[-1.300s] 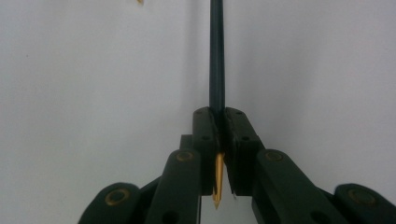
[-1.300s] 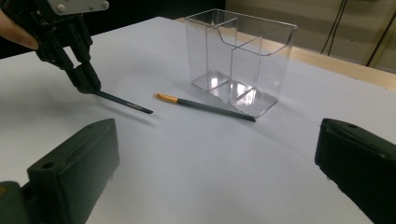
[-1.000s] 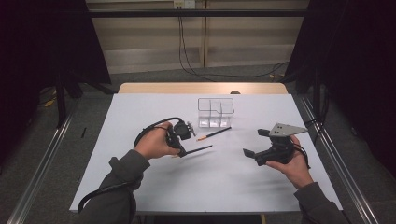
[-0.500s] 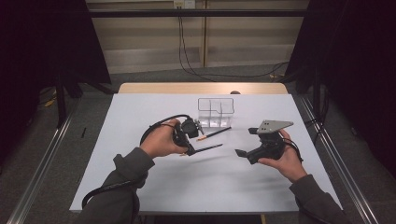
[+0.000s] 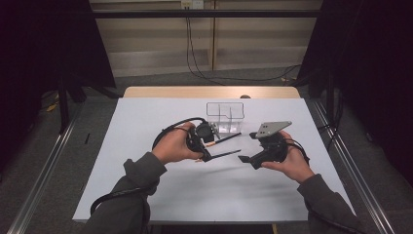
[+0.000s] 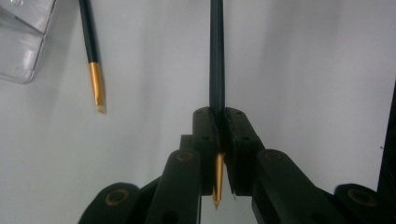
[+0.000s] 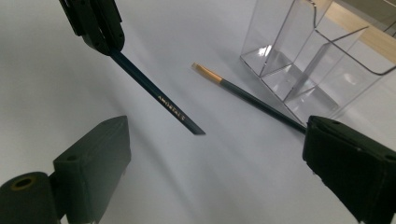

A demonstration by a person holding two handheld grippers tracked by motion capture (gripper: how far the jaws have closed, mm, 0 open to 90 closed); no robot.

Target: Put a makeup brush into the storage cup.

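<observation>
My left gripper (image 5: 206,156) is shut on a dark paintbrush (image 5: 225,154) near its gold ferrule, and the handle sticks out to the right above the table. In the left gripper view the brush (image 6: 216,70) runs straight up from between the pressed jaws (image 6: 218,126). My right gripper (image 5: 248,146) stands open just right of the handle's end; its jaws have just been closing a little with nothing between them. In the right gripper view the held brush (image 7: 159,100) ends ahead of the wide gap (image 7: 215,163). A second brush (image 5: 226,138) lies on the table.
A clear plastic organiser (image 5: 225,117) with compartments stands behind the hands, and the second brush (image 7: 252,100) lies beside its front wall (image 7: 308,65). The white table (image 5: 146,126) has bare room on the left and in front. Cables trail from both grippers.
Both hands have drawn toward the middle of the table and risen a little. The left gripper carried its brush to the right, and the right gripper came left to meet the handle's end.
</observation>
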